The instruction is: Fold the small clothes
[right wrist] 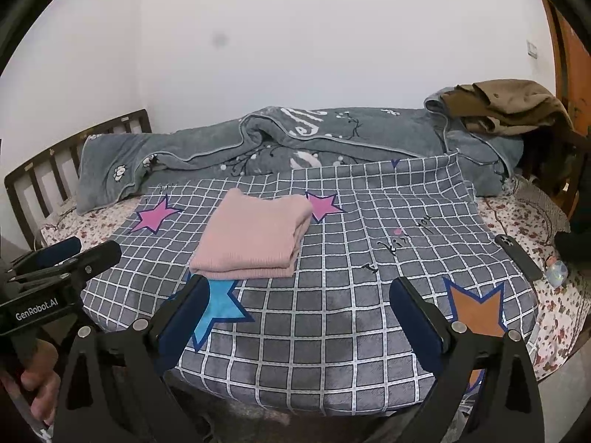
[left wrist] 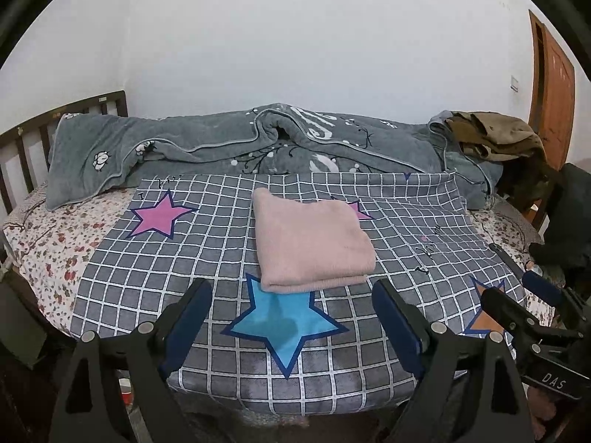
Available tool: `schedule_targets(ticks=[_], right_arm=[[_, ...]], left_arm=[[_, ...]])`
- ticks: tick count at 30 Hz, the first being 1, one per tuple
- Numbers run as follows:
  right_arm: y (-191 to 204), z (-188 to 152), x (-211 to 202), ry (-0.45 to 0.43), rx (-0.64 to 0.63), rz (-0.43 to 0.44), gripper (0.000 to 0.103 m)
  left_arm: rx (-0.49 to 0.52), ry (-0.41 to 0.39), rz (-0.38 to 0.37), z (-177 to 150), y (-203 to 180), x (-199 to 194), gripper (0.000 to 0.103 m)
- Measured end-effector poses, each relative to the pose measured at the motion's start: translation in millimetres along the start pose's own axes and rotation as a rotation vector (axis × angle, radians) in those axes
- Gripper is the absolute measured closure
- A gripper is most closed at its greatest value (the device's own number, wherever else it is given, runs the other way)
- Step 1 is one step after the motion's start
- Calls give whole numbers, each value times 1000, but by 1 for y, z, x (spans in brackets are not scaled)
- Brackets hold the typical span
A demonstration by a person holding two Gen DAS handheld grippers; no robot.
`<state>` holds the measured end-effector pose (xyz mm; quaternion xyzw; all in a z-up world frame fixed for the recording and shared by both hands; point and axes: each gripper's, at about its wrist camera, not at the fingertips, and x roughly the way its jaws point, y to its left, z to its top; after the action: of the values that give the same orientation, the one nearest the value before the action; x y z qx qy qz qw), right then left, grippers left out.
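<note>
A pink garment [left wrist: 310, 241] lies folded into a neat rectangle on the grey checked cloth with stars [left wrist: 207, 258]; it also shows in the right wrist view [right wrist: 255, 238]. My left gripper [left wrist: 291, 295] is open and empty, held just short of the garment's near edge. My right gripper [right wrist: 299, 295] is open and empty, to the right of the garment over the checked cloth [right wrist: 332, 313]. Each gripper shows in the other's view, the right gripper [left wrist: 517, 295] at the right edge and the left gripper [right wrist: 85, 254] at the left edge.
A rumpled grey quilt [left wrist: 229, 144] lies along the far side of the bed. Brown clothes [right wrist: 506, 107] are piled at the back right. A dark phone [right wrist: 519, 256] and a small clear bottle [right wrist: 557, 273] lie at the right edge. A wooden headboard [left wrist: 26, 140] stands left.
</note>
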<state>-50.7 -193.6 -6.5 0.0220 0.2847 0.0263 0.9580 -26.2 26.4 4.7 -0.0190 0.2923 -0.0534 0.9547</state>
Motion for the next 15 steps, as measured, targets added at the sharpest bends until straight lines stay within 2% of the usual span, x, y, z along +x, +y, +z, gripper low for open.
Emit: schedule_targets(ticks=[15], right_arm=[[3,-1,-1,0,-5,-2,6]], left_arm=[[1,-2,7,1,2,0,15]])
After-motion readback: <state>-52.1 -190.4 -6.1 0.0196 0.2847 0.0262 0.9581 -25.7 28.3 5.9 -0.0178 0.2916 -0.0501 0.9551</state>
